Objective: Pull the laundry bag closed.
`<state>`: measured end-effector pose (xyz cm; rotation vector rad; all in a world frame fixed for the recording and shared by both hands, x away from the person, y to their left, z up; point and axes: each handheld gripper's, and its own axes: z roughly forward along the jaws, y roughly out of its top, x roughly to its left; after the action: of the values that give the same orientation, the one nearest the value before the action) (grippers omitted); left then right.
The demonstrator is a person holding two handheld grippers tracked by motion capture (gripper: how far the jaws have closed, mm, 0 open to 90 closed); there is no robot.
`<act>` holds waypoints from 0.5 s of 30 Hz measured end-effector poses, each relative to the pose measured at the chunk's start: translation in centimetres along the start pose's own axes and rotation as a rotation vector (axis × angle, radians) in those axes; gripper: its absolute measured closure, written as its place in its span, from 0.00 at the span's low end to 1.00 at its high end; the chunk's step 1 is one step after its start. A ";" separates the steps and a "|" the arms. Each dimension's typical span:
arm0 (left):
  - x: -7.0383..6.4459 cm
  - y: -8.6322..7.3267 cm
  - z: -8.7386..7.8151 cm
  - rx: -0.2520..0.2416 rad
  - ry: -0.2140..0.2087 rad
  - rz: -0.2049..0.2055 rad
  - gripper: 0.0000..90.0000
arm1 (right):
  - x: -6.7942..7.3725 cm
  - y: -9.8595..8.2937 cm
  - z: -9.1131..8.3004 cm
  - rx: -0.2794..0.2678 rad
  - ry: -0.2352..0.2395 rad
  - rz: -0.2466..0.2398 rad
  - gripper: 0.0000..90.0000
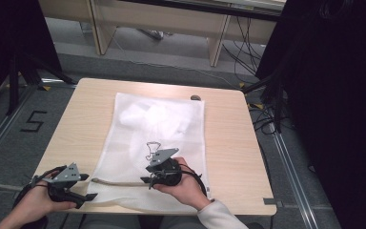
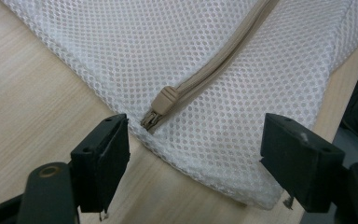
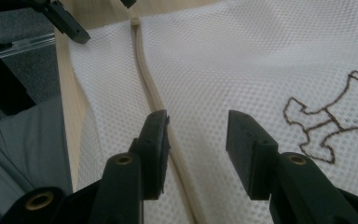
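A white mesh bag [image 1: 157, 138] lies flat on the wooden table [image 1: 228, 143], with a brown stitched figure [image 1: 151, 149] on it. A beige zipper [image 1: 119, 182] runs along its near edge, ending at a pull [image 2: 163, 100] by the bag's left corner. My left gripper [image 1: 88, 187] rests at that corner; in the left gripper view it [image 2: 196, 128] is open, the pull just ahead between its jaws, untouched. My right gripper [image 1: 147, 177] lies on the bag further along the zipper. It [image 3: 196, 119] is open, its left jaw over the zipper tape [image 3: 144, 70], with the stitched figure [image 3: 328, 116] to its right.
A small dark object [image 1: 196, 98] sits near the table's far edge. Beyond the table stand desk legs [image 1: 217, 45] and loose cables [image 1: 240, 52], and a dark curtain [image 1: 333, 95] hangs on the right. The bag's near edge lies close to the table's front edge.
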<state>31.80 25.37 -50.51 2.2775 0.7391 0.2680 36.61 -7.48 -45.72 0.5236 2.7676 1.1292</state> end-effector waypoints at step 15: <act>0.0 0.0 0.0 -0.003 -0.008 0.006 0.26 | 1.1 2.9 2.9 0.011 0.052 -0.060 0.69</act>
<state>31.77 25.36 -50.52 2.2770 0.7272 0.2631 37.00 -3.22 -45.72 0.4153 2.8147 1.1320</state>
